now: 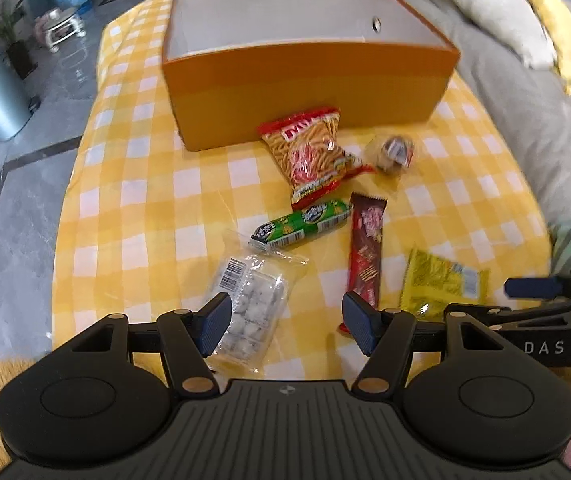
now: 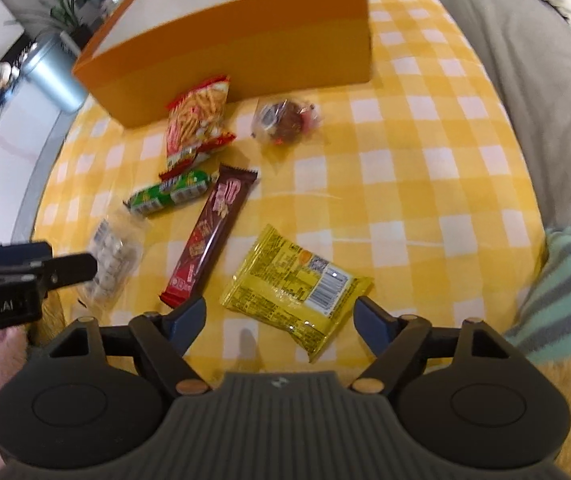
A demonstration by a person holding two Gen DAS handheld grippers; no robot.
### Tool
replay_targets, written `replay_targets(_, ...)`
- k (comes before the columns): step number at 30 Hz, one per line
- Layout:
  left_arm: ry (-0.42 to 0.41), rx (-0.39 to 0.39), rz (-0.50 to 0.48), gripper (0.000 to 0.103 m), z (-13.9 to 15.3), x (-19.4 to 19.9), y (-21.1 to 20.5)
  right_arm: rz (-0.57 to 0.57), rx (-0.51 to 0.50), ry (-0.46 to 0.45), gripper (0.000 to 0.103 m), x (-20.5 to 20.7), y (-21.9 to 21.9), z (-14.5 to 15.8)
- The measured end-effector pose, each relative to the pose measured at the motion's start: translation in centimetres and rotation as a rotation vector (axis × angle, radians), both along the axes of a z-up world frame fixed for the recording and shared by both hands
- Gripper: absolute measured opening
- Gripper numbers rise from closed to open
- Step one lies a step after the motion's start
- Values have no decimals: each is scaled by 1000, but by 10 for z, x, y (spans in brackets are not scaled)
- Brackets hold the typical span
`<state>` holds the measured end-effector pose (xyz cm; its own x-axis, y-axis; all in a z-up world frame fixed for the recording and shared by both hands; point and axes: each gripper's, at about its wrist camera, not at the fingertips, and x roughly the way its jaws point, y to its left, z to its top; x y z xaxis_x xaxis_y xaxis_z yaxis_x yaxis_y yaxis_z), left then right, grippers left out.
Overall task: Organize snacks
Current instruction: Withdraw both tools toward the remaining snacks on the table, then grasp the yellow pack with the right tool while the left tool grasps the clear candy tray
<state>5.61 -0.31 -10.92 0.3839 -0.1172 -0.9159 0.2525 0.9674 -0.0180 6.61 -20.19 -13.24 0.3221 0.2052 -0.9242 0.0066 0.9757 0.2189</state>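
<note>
The orange box [image 1: 309, 92] sits at the far end of the worktop [image 1: 145, 208], which wears a yellow checked cloth. Six snacks lie in front of the box, with bare cloth to their left and right. The left claw [image 1: 285, 322] is spread wide above the clear packet [image 1: 249, 308]. The right claw [image 2: 281, 322] is spread wide above the yellow packet [image 2: 297, 288]. Its side reads "DAS". The brown bar [image 2: 209, 240] lies between the two packets.

Both wrist cameras look down and forward from near above, sharing the scattered snacks and orange box [image 1: 309, 80].
</note>
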Motion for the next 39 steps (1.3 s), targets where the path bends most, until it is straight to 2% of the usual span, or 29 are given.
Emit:
replay_targets(2, 47, 40, -75, 78, -8, 7, -3, 16, -14, 26, 78, 3, 1, -5)
replay_targets(6, 88, 100, -146, 79, -18, 17, -4, 76, -77, 25, 79, 11, 7, -9)
replay_targets(9, 110, 145, -183, 84, -26, 24, -2, 197, -125, 27, 84, 20, 14, -15)
replay_targets(12, 124, 189, -199, 84, -34, 29, -1, 332, -239, 2, 89, 24, 23, -23)
replay_targets(14, 134, 203, -204, 84, -40, 32, -1, 368, -245, 13, 89, 27, 22, -30)
replay_targets(16, 147, 197, -194, 85, -45, 34, 1, 370, -175, 47, 89, 32, 17, -35)
replay_targets(18, 159, 197, -179, 85, -48, 36, 2, 369, -156, 55, 88, 35, 14, -38)
replay_targets(21, 166, 211, -150, 87, -55, 39, 5, 374, -155, 67, 84, 38, 13, -42)
replay_targets(26, 180, 193, -115, 87, -62, 44, 7, 386, -178, 63, 84, 33, 19, -44)
replay_targets(28, 181, 192, -112, 87, -65, 44, 7, 384, -193, 46, 78, 33, 20, -43)
replay_targets(30, 185, 190, -101, 88, -67, 44, 7, 348, -198, 17, 67, 34, 20, -40)
replay_targets(37, 168, 163, -64, 88, -69, 45, 10, 128, -43, -14, 63, 46, -9, -36)
replay_targets(39, 165, 162, -64, 88, -70, 46, 9, 125, -42, -19, 65, 46, -8, -36)
